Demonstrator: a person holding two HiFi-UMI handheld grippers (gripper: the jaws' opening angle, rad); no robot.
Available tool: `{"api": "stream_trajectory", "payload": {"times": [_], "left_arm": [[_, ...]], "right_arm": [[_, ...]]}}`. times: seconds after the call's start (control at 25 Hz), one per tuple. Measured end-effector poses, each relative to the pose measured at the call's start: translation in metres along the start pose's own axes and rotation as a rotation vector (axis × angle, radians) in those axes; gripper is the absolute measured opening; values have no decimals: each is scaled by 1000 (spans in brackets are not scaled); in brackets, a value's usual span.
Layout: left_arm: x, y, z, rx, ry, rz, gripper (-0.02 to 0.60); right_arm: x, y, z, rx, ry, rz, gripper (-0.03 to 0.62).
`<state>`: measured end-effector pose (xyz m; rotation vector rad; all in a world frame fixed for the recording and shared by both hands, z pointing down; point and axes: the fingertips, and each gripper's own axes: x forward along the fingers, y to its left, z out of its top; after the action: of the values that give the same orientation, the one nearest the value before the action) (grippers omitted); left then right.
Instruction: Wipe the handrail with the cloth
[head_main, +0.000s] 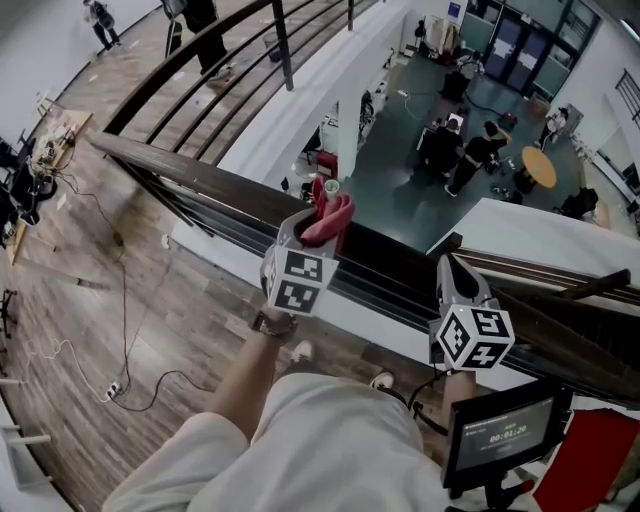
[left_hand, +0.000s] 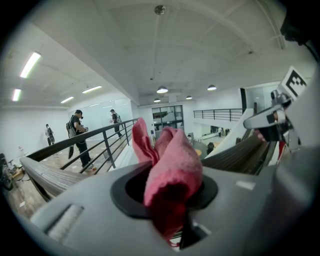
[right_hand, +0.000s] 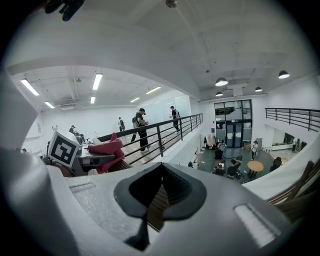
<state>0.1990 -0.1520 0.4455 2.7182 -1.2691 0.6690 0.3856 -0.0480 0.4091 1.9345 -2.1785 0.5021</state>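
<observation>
Nearest the wearer, a small screen (head_main: 505, 435) sat below the right gripper (head_main: 450, 272). That gripper's jaws were closed on nothing, and it was parked over the handrail (head_main: 200, 175) to the right of the working one. Left gripper (head_main: 320, 228) was clamped on the pink cloth (head_main: 330, 218), which bunched out ahead of the jaws over the rail's top. Whether the cloth touched the wood I couldn't tell. To wipe well, I'd press the wad flat on the rail, keep the clamp tight and drag along the grain in one steady pass. I'd watch that no loose fold slips out over the drop. Only the left gripper view showed the pinch itself, with cloth (left_hand: 172, 165) filling the jaw gap and the handrail (left_hand: 45, 172) running off left. Only the right gripper view gave a side look at the cloth (right_hand: 107, 150). Only the head view showed the lower floor with a round table (head_main: 540, 167) far beyond both grippers.
</observation>
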Motion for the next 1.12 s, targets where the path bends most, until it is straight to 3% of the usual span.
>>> {"api": "stream_trajectory", "payload": {"times": [0.68, 1.12], "left_arm": [[5, -33, 2, -27, -11, 12, 123], [10, -65, 1, -17, -13, -11, 123]], "right_arm": [[-16, -13, 5, 6, -3, 78, 3], [-28, -36, -3, 2, -10, 59, 3]]}}
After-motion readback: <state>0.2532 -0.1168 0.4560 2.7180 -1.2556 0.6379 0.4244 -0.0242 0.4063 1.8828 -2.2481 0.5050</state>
